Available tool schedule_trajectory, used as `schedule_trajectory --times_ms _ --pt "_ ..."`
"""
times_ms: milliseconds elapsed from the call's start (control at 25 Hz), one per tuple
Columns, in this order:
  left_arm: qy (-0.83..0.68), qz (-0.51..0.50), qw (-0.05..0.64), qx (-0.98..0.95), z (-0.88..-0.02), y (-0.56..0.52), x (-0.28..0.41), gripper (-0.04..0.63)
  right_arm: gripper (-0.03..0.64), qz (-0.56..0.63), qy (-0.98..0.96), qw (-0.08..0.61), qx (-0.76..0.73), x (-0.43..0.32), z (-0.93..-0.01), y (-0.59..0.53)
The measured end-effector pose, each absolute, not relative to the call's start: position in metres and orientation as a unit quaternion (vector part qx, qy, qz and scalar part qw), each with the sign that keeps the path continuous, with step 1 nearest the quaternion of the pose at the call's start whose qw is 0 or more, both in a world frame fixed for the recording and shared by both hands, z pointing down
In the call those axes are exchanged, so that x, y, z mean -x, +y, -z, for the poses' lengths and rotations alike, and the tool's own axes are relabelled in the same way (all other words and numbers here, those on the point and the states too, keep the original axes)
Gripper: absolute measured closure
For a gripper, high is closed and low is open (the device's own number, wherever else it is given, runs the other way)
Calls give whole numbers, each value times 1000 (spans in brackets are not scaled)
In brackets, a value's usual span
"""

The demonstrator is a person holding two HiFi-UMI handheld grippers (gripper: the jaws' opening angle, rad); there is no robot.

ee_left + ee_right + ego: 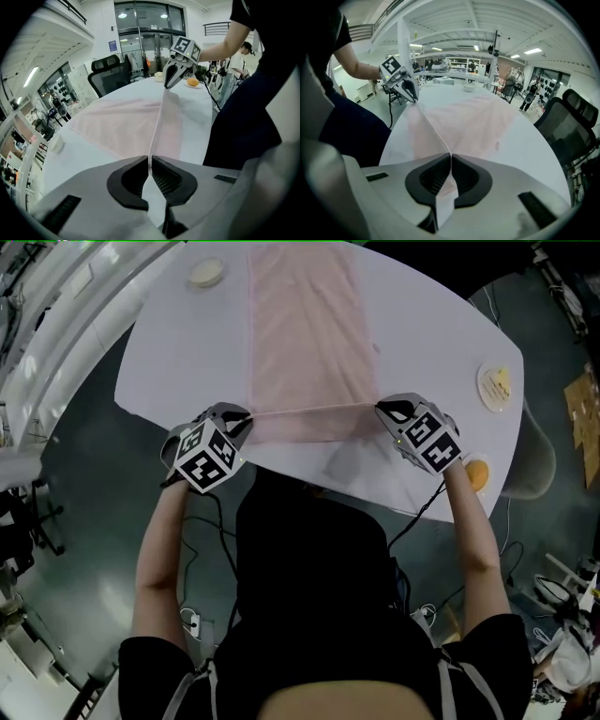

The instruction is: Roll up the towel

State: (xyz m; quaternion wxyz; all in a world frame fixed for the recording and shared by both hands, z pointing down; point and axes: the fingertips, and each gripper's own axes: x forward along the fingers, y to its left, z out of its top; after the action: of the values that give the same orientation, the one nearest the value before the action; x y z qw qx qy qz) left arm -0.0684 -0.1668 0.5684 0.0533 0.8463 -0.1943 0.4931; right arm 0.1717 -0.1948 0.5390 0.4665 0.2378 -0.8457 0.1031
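Nearest the camera, the person stands at the front edge of the desk, both forearms reaching forward, one gripper in each hand.

Left gripper – jaws pressed together on the near left corner of the towel; its own view shows a thin fold of cloth pinched between the dark pads, with a flap coming out behind them. Right gripper – jaws likewise closed on the near right corner, with cloth caught between the pads.

The near hem of the pale pink towel runs as a taut straight line from one gripper to the other, raised clear of the desk top. Beyond the hem the towel slopes down to the surface and lies flat, spread lengthwise away from the person along the middle of the white desk.

An orange sits at the desk's near right edge, beside the right forearm. Further along the right side lies a plate. At the far left, just beside the towel, stands a small dish.
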Motion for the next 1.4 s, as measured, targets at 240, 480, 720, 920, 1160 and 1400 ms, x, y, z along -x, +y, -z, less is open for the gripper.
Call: schedule_trajectory --times_ms 240,480,720,920,1160,1400 --pt "-173 -509 47 -842 -581 -207 67 566 601 -101 -829 496 -239 -176 -567 -228" --pt "-151 -538 41 -828 -604 -227 62 568 601 -126 -813 516 -239 -185 -597 -242" --pt "-161 -527 52 -833 -615 -232 61 566 520 -148 -805 512 -260 -198 -603 -250" --pt "-212 -479 86 -848 -587 -238 82 491 466 -148 -803 486 -312 -220 -576 -258" --pt "-225 -475 56 -849 -563 -221 99 476 466 -116 -803 494 -314 -234 -549 -233" --pt "-235 -483 19 -843 -556 -224 75 476 466 -87 -826 490 -265 -205 -552 -195"
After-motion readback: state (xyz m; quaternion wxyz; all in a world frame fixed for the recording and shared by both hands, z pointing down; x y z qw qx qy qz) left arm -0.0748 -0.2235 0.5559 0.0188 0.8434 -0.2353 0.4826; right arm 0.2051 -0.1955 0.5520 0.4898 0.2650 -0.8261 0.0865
